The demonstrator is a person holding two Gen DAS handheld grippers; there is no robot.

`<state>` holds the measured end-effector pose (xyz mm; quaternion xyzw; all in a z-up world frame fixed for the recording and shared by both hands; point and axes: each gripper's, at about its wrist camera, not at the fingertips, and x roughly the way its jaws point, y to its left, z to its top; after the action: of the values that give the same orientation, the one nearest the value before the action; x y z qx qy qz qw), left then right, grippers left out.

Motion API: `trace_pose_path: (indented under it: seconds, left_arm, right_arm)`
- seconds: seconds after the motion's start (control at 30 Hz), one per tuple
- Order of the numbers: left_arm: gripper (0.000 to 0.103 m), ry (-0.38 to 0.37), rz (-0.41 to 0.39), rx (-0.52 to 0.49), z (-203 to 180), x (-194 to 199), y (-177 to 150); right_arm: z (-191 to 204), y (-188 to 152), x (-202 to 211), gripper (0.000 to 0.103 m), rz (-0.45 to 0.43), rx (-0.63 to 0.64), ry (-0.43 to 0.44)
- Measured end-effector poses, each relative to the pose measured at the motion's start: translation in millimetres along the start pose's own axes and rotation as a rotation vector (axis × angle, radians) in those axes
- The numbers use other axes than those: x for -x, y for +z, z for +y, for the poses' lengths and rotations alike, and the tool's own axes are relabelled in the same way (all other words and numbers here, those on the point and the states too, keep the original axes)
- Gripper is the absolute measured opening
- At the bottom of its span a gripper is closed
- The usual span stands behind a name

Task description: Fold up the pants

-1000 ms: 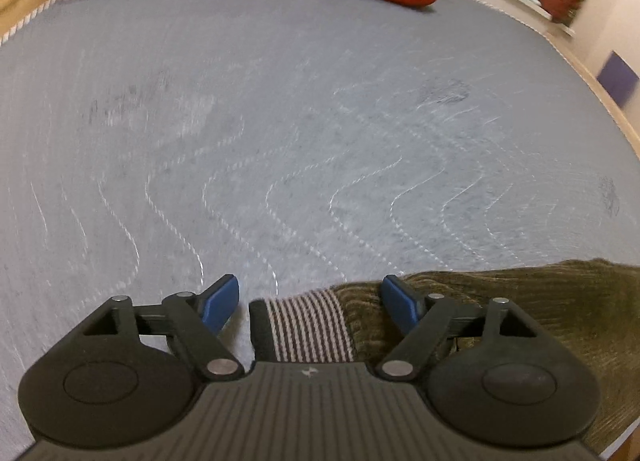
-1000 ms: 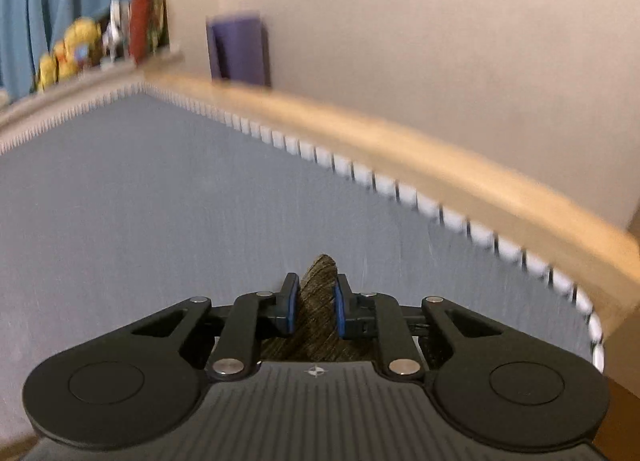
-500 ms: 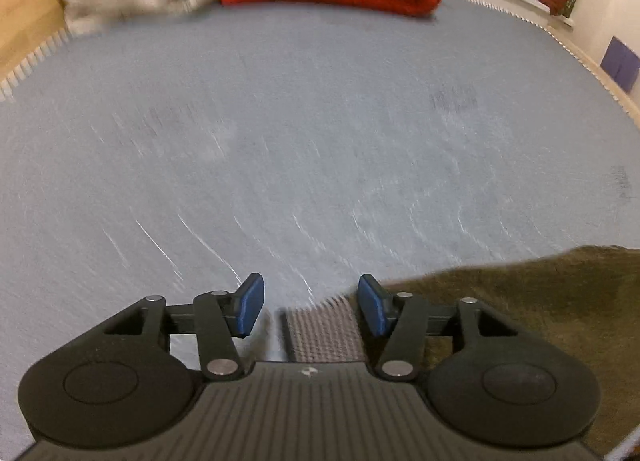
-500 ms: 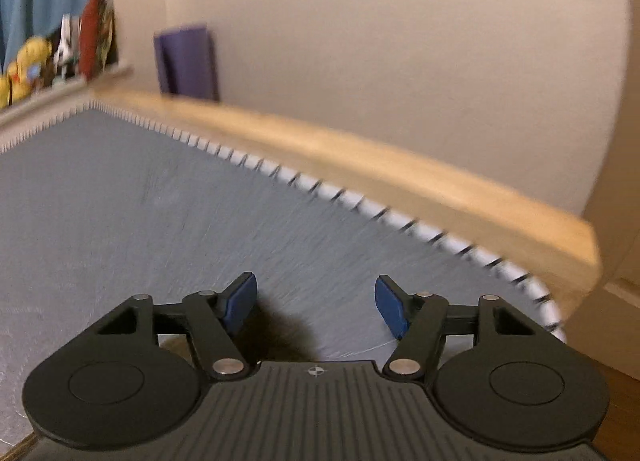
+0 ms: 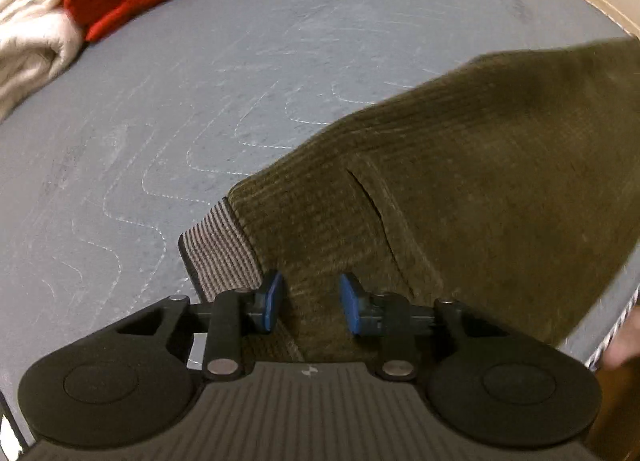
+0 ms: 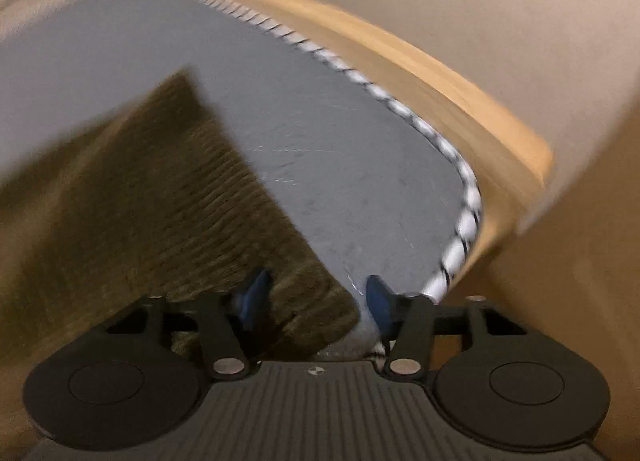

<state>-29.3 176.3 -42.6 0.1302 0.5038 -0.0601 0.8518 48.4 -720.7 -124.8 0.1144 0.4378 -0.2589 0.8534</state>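
Right gripper [image 6: 316, 303] just released pants [image 5: 460, 181]; left gripper [image 5: 308, 303] too, both unclenched; fold laid, regrasp next.

**Olive corduroy pants laid flat**

The pants [image 5: 460, 189] are spread across the grey quilted surface, ribbed olive-brown corduroy throughout. A striped grey inner waistband is turned out at one corner, and a slit pocket is seen nearby. In the right wrist view, a blurred straight edge [image 6: 132, 197] is shown.
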Motion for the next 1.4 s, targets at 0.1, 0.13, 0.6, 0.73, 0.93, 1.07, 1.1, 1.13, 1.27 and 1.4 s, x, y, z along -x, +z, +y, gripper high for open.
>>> trace_pose_path:
  seconds: [0.1, 0.13, 0.6, 0.73, 0.93, 1.07, 1.1, 1.13, 1.27, 1.4]
  left_arm:
    - [0.037, 0.008, 0.005, 0.025, -1.4, 12.5, -1.8]
    - [0.038, 0.017, -0.004, 0.017, -3.8, 16.2, -0.8]
    - [0.051, -0.201, 0.008, -0.048, -34.5, 6.9, 0.9]
    - [0.051, -0.171, 0.056, -0.157, -38.3, 8.2, -17.4]
    - [0.051, -0.140, 0.001, -0.172, -41.6, 16.6, -14.1]
    - [0.061, -0.194, -0.141, -0.071, -39.8, 39.7, 7.4]
    - [0.066, -0.191, -0.172, -0.047, -41.0, 44.2, 13.0]
    - [0.069, -0.181, -0.199, -0.024, -42.9, 48.2, 18.4]
    - [0.077, -0.150, -0.296, 0.080, -54.7, 59.5, 42.2]
    - [0.081, -0.136, -0.337, 0.159, -70.3, 56.7, 62.6]
  right_arm:
    - [-12.4, 7.7, 14.7, 0.054, -0.014, -0.096, -0.006]
    - [-13.3, 6.2, 21.1, 0.054, -0.040, -0.093, -0.021]
    - [7.1, -5.5, 17.0, 0.023, -0.015, -0.094, 0.008]
    - [-5.3, -4.5, 20.2, 0.017, 0.010, -0.144, 0.041]
    - [-7.4, -6.4, 20.7, 0.022, -0.005, -0.173, 0.046]
    - [-19.9, -4.0, 34.3, 0.056, -0.109, -0.246, 0.060]
    - [-23.2, -3.9, 37.3, 0.063, -0.141, -0.254, 0.064]
    - [-25.3, -4.0, 39.0, 0.066, -0.158, -0.261, 0.065]
    - [-28.8, -6.3, 36.0, 0.073, -0.165, -0.268, 0.068]
    - [-28.4, -6.9, 26.5, 0.076, -0.149, -0.247, 0.053]
